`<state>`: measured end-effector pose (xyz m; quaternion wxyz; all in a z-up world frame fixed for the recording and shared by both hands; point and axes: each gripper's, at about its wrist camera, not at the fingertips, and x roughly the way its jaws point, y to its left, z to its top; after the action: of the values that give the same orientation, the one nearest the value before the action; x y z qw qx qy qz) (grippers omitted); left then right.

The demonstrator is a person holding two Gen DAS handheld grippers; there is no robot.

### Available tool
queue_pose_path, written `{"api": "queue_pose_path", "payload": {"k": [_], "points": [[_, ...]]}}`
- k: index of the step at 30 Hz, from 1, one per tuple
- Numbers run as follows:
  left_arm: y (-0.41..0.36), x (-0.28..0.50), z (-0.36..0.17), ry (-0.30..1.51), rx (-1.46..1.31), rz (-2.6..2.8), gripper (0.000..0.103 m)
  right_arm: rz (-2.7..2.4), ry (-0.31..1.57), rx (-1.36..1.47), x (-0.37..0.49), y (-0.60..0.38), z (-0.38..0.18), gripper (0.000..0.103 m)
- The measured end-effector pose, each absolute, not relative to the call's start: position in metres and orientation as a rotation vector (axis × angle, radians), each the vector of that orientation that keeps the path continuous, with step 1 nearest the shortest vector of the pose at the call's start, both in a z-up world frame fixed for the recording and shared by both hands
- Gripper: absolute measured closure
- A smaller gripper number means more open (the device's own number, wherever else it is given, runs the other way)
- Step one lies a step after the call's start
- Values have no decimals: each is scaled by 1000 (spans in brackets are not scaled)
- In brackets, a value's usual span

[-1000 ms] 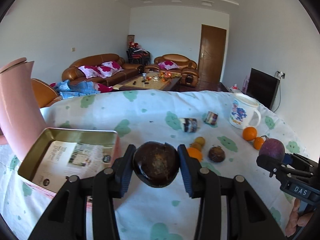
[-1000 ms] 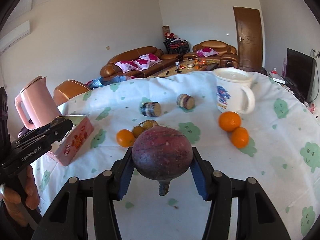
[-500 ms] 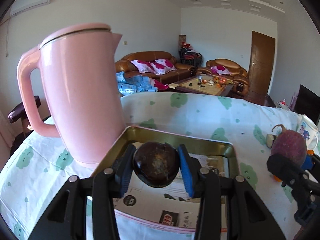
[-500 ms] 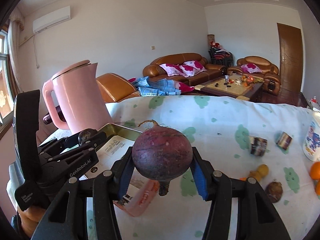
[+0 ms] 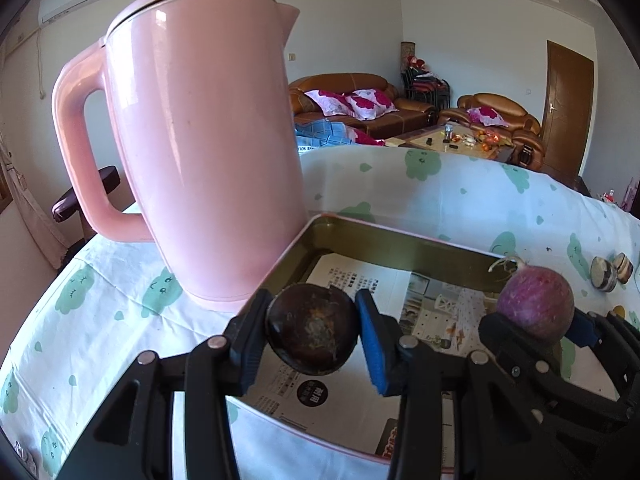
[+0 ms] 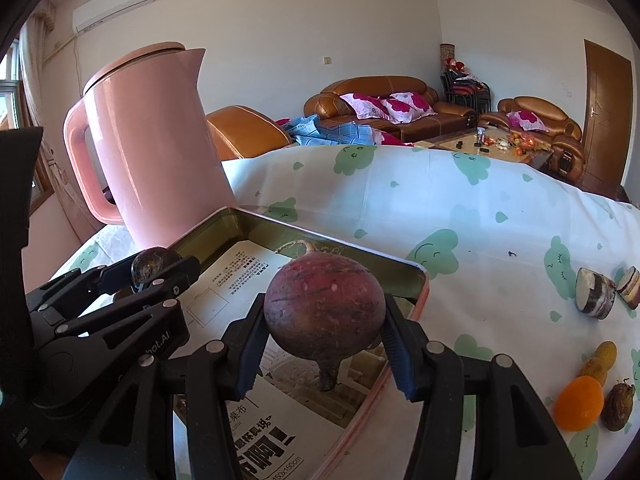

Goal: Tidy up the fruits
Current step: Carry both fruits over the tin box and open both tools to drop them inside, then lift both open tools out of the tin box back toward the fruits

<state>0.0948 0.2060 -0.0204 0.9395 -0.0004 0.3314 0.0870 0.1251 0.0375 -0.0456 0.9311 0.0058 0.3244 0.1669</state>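
Standing at the far left, the pink kettle (image 5: 200,140) touches the tray (image 5: 400,236) rim. Next, the left gripper (image 5: 312,330) is clamped on a dark round fruit (image 5: 312,328), hanging over the tray's paper lining. Rightmost, the right gripper (image 6: 324,320) pinches a purple root (image 6: 324,308) at its widest girth, also above the tray. Both look firm, smooth and fairly light; gripping across the middle likely prevents slipping.

Both cameras sit low and close over the gold metal tray (image 5: 400,240) (image 6: 248,224) lined with paper, looking across the table toward the sofas, and both see the tall pink plastic kettle (image 5: 200,140) (image 6: 152,144).
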Motion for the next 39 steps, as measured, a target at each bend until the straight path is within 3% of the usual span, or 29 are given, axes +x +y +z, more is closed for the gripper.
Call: {"api": "queue_pose_path", "payload": {"k": [7,12,17,19,21,23,30,39], "points": [[208,99,-27,721,-14,176,59,394,659,73,123,27,-44,44],[211,102,-29,736,-29,186,58,388,607,118,114,18,-39,29],[208,100,-27,717,-19,184,57,256,459,144,94,-2,-24,29],[205,94,-22,665,-2,205,50,171,407,131,88,-10,-19,29],[202,88,-16,609,27,240,24,108,369,128,83,-18,-15,29],[200,82,-11,562,29,238,12,63,347,123,80,-24,-14,27],[190,70,-3,481,19,195,0,-86,280,-17,70,-23,-10,27],[180,60,-1,427,20,177,0,-92,288,4,57,-35,-10,24]]}}
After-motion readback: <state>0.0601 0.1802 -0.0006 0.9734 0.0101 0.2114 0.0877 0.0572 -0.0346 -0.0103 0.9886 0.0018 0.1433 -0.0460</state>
